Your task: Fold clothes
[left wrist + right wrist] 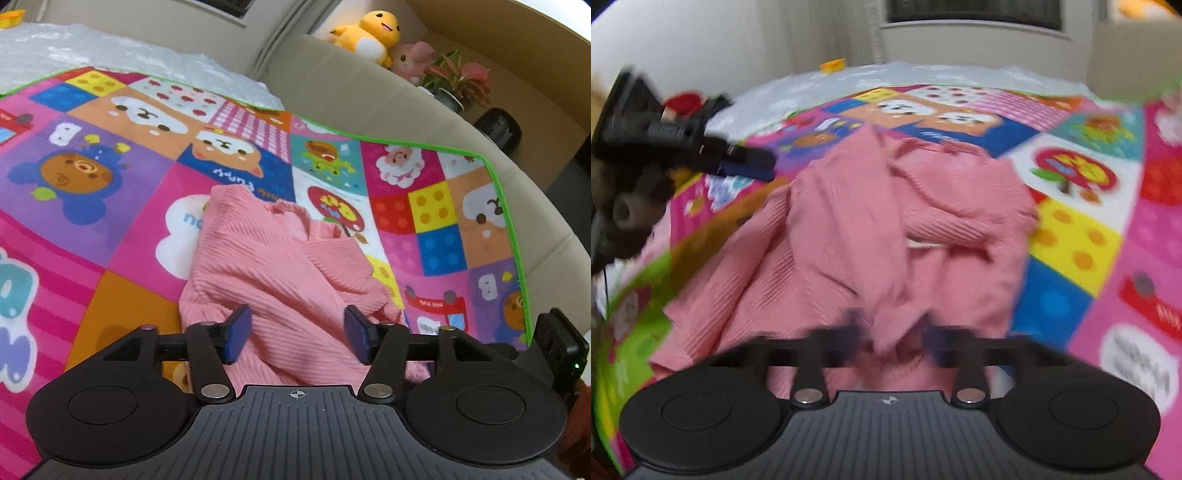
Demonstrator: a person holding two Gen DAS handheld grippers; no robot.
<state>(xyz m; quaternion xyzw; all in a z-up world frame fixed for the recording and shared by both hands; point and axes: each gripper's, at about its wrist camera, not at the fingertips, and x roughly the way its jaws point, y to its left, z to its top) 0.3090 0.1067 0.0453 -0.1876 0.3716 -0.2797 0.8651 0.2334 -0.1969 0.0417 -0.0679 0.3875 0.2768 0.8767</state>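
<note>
A pink ribbed garment point(266, 266) lies crumpled on a colourful cartoon play mat point(110, 206). My left gripper point(297, 332) hovers open just over the garment's near part, with cloth showing below the gap between its blue pads point(238, 332). In the right wrist view, which is blurred by motion, the garment point(871, 221) is bunched up, and a raised fold sits between the partly closed fingers of my right gripper point(894, 334). The blur hides whether they pinch it. The left gripper point(750, 166) shows at the upper left, above the mat beside the garment.
The mat point(1078, 236) has a green border and rests on a beige sofa point(369, 92). Crinkled white plastic sheeting point(110, 48) lies behind it. Plush toys point(373, 33), a potted plant point(458, 81) and a black object point(498, 125) stand beyond the sofa's back.
</note>
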